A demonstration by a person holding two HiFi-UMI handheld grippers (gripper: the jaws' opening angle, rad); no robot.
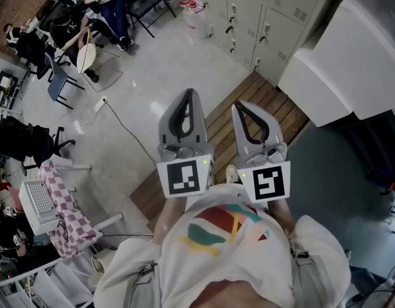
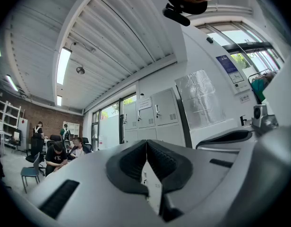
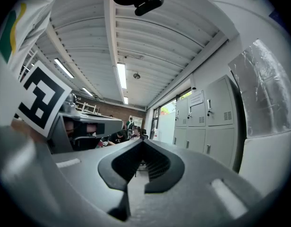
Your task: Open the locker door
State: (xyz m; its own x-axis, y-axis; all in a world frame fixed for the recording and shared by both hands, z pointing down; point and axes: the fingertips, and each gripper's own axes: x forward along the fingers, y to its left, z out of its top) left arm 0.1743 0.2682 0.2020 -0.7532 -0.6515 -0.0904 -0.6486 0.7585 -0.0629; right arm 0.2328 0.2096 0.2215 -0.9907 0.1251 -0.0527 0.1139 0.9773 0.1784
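The lockers stand as a grey bank along the far wall, to the far right of the scene, well apart from both grippers and beyond a strip of wooden decking that runs along their foot. Every door in view is closed, with small handles on the fronts. The left gripper and the right gripper are held side by side, close to the person's chest, tips pointing away over the pale floor and the near edge of the decking. In the left gripper view the lockers show far off above the left gripper, whose jaws are pressed together at the tips with nothing between them. In the right gripper view the lockers rise to the right, and the right gripper likewise has its jaws closed against each other, holding and touching nothing. Seated people are at the far left, near some large water bottles.
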